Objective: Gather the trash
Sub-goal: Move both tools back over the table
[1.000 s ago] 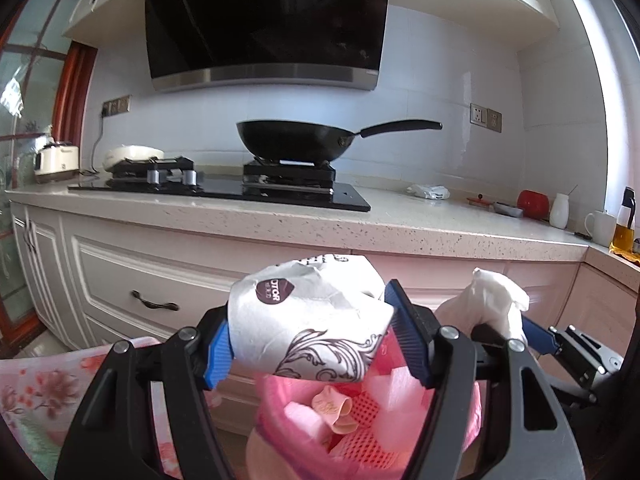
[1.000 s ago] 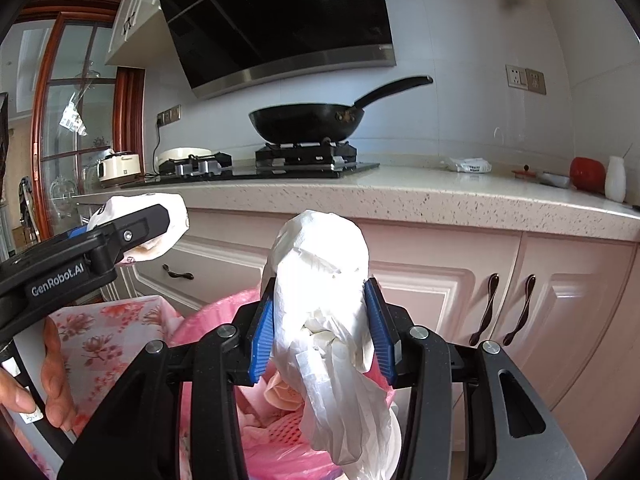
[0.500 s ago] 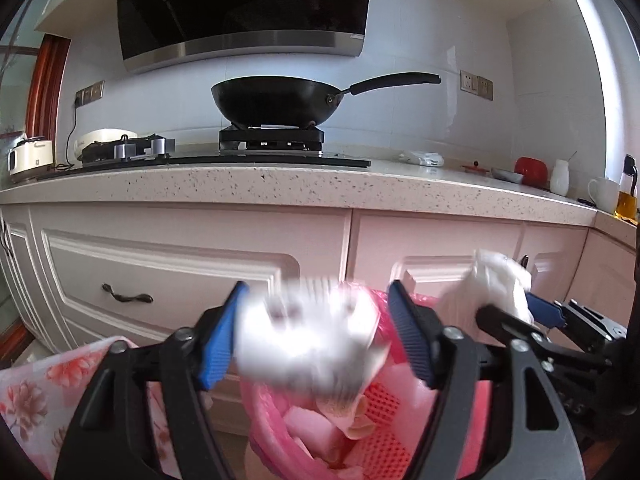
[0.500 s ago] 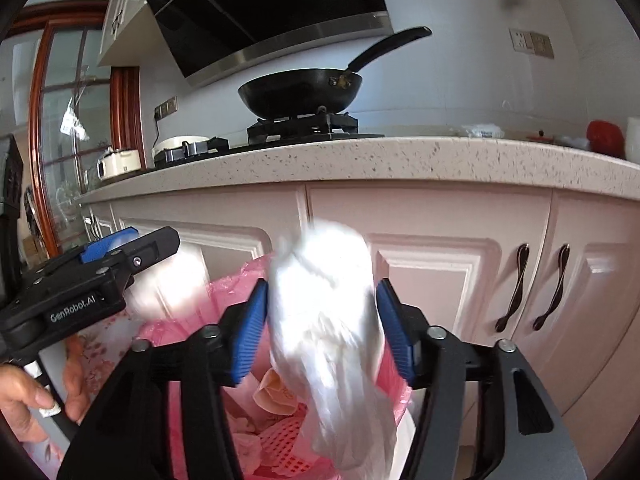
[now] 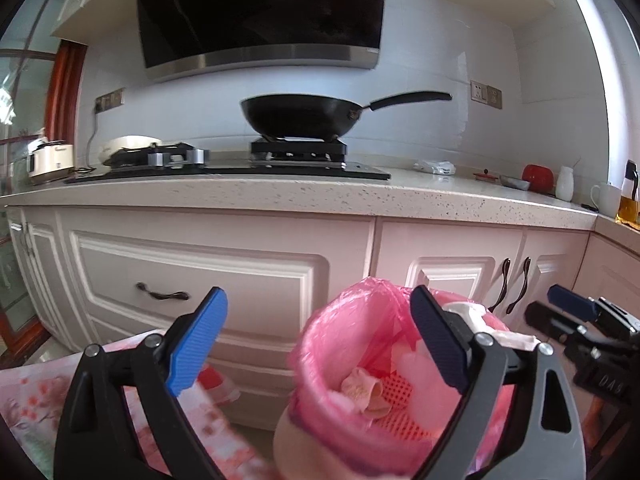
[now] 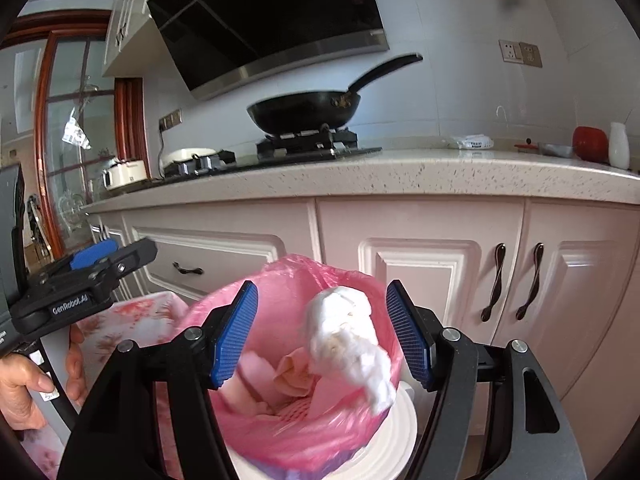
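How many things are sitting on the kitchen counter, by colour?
Black: 1, the wok
Red: 1, the round jar
White: 4, the vase, the mug, the rice cooker, the small packet
Total: 6

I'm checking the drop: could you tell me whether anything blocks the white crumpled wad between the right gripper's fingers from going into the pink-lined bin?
Nothing visible does. The white wad sits free between the right gripper's opening jaws, directly over the bin's open mouth.

"genrobot.ai" stands in white on the black left gripper (image 6: 114, 256) body.
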